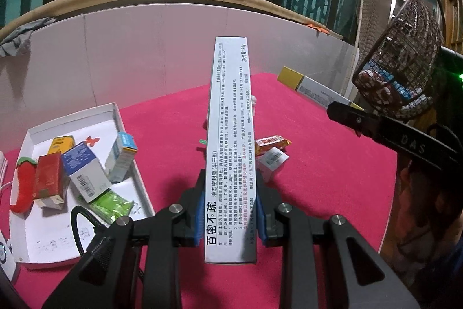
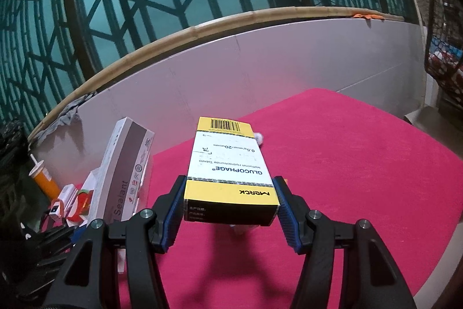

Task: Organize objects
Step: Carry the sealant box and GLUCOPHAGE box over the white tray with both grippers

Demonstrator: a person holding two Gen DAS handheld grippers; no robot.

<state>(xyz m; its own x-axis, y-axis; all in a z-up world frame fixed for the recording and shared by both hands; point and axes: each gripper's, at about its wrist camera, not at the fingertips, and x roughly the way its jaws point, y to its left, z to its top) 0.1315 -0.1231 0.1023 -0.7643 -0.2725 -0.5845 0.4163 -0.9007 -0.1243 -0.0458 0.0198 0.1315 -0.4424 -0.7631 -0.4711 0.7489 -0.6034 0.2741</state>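
Left gripper (image 1: 230, 217) clamps the long sealant box (image 1: 231, 141); right gripper (image 2: 228, 210) clamps the Glucophage box (image 2: 230, 173). I'd carry both level toward the white tray (image 1: 127, 132), lowering gently.

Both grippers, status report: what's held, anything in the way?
Left gripper shut on long sealant box. Right gripper shut on Glucophage box. White tray crowded; loose packets on red cloth.

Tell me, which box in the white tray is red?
The red box at the tray's left side, beside the toy chilli. The boxes next to it are blue and white or yellow.
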